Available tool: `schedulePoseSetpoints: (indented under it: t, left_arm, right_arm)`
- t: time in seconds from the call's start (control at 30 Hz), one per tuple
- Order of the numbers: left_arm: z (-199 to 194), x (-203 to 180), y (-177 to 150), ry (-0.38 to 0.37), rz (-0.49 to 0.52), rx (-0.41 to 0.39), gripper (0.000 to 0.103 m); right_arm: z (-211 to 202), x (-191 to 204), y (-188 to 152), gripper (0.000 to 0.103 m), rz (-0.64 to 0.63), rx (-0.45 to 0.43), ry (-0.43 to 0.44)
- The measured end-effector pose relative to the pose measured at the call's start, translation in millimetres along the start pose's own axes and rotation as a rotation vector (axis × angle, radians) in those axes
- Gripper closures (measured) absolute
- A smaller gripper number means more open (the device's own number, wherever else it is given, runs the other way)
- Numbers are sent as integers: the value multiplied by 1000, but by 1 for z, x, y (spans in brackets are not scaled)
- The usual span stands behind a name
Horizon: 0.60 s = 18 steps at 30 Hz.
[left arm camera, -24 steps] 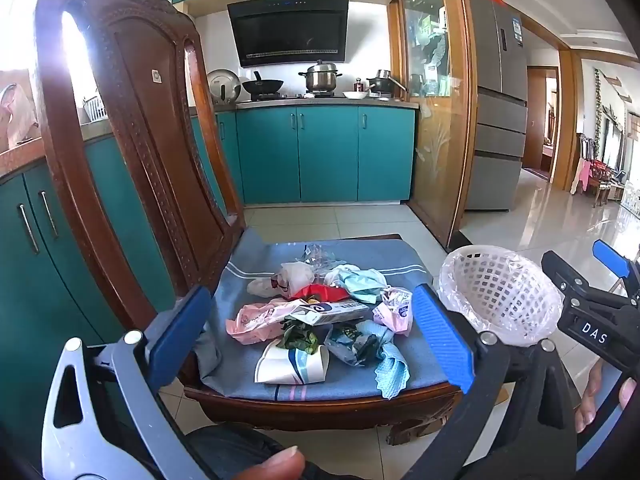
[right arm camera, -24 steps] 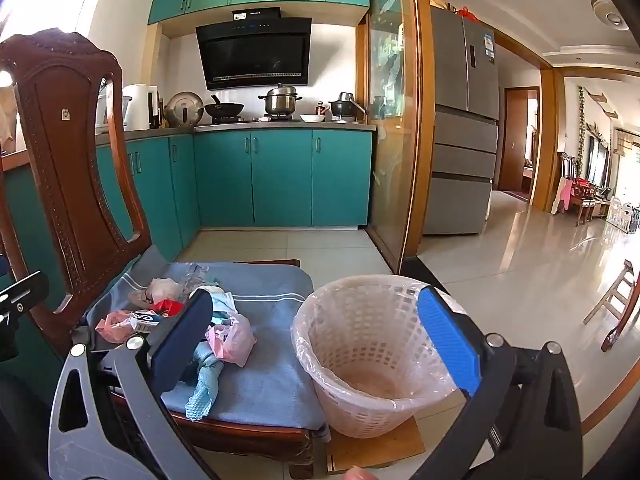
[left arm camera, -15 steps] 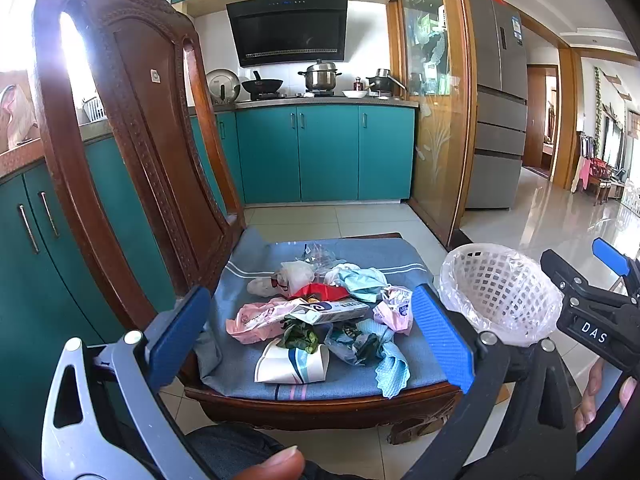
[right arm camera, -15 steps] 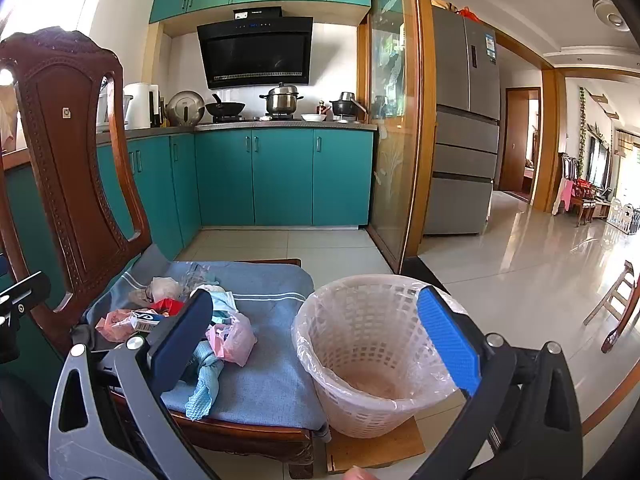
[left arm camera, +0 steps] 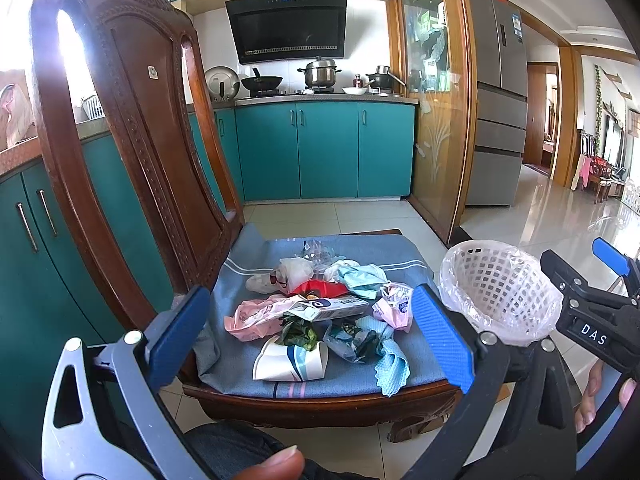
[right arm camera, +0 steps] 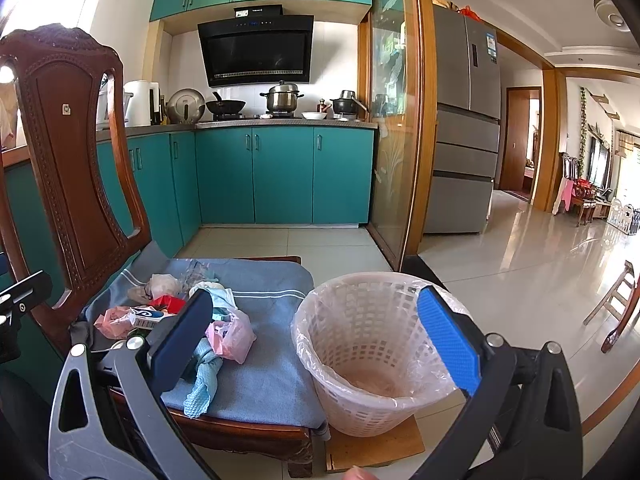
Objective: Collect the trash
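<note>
A heap of trash point(left arm camera: 320, 312) lies on the blue cushion point(left arm camera: 352, 380) of a wooden chair: pink bags, a white paper cup point(left arm camera: 290, 362), a small box point(left arm camera: 332, 306), a red wrapper, teal cloths point(left arm camera: 390, 364). My left gripper point(left arm camera: 316, 336) hangs open in front of the heap, nothing between its blue pads. To the right of the chair stands a white lattice bin point(right arm camera: 372, 356) lined with clear plastic. My right gripper point(right arm camera: 320, 344) is open above the bin's near side, empty. The heap point(right arm camera: 176, 316) shows left of it.
The carved chair back point(left arm camera: 132, 128) rises at the left. Teal kitchen cabinets point(left arm camera: 324, 152) line the back wall and left side. A glass door with a wooden frame point(left arm camera: 436, 120) and a grey fridge point(left arm camera: 496, 120) stand at the right. A person's thumb point(left arm camera: 272, 464) shows at the bottom.
</note>
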<state>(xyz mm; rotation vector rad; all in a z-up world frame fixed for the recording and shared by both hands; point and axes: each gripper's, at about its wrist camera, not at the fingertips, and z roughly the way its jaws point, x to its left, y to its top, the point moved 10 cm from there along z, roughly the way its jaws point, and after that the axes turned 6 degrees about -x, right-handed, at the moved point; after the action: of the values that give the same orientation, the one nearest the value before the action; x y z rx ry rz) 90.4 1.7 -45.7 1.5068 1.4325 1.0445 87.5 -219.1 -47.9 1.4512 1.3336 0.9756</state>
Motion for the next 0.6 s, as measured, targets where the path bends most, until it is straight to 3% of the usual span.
schedulePoseSetpoints:
  t: [0.6]
  left_arm:
    - [10, -3, -12, 3, 6, 27, 3]
  right_arm:
    - [2, -1, -7, 3, 3, 12, 4]
